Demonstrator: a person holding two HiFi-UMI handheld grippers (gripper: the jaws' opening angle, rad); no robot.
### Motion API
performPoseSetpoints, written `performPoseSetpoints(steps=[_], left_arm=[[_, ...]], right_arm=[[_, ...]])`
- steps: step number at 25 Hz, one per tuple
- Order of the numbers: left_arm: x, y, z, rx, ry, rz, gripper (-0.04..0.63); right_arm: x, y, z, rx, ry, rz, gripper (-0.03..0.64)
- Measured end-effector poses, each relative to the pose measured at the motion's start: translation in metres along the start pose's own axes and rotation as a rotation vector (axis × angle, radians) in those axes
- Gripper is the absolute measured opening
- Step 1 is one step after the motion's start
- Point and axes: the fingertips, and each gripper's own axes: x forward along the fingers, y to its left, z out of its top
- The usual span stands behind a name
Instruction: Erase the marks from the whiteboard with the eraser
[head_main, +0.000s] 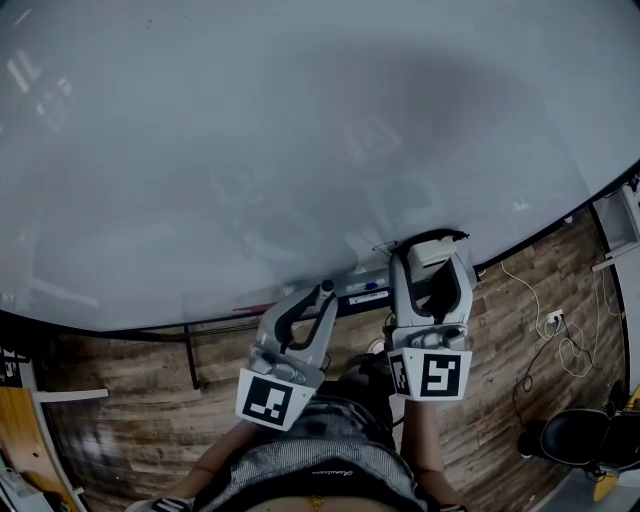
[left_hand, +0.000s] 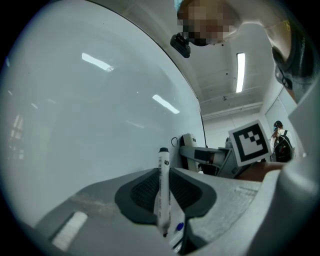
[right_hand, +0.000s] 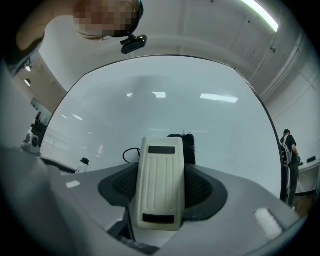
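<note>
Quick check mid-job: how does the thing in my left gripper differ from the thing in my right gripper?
The marker in the left gripper is thin, round and white with a dark cap. The eraser in the right gripper is broad, flat, cream and ribbed. The marker is a narrow stick between its jaws, while the eraser fills most of the gap between its jaws. Both are clamped, near the whiteboard.

Cream ribbed eraser (right_hand: 160, 182) (black felt behind) stands upright near the bottom of the glossy whiteboard (head_main: 250, 150).

I count one whiteboard (head_main: 250, 150), one eraser (right_hand: 159, 182), one marker (left_hand: 163, 190), two grippers: left gripper (head_main: 320, 296), right gripper (head_main: 432, 258)
</note>
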Motion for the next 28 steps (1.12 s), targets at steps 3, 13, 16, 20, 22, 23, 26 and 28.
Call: performPoseSetpoints(steps=[3, 13, 16, 20, 22, 23, 26, 28], left_arm=[[-0.001, 0.001, 0.003, 0.004, -0.006, 0.009, 0.071], [0.006, 0.013, -0.007, -0.014, 0.015, 0.035, 0.071], [0.009, 0.009, -0.009, -0.014, 0.016, 0.035, 0.071], [-0.003, 0.018, -0.011, -0.020, 0.023, 0.037, 0.071], [-0.008, 0.021, -0.011, -0.020, 0.025, 0.042, 0.071], [-0.010, 0.022, -0.011, -0.021, 0.027, 0.046, 0.071], [-0.017, 0.024, -0.012, -0.022, 0.033, 0.063, 0.071], [-0.019, 0.025, -0.014, -0.019, 0.037, 0.077, 0.071]], right_arm=[[0.001, 0.008, 0.002, 0.007, -0.015, 0.018, 0.247], [0.010, 0.011, -0.001, 0.021, -0.018, 0.030, 0.247], [0.010, 0.006, 0.001, 0.036, -0.024, 0.030, 0.247], [0.014, 0.029, 0.009, 0.022, -0.042, 0.045, 0.247], [0.015, 0.039, 0.013, 0.010, -0.056, 0.054, 0.247], [0.015, 0.043, 0.014, 0.004, -0.064, 0.058, 0.247], [0.014, 0.053, 0.018, -0.010, -0.087, 0.064, 0.247], [0.015, 0.057, 0.017, -0.024, -0.089, 0.069, 0.247]])
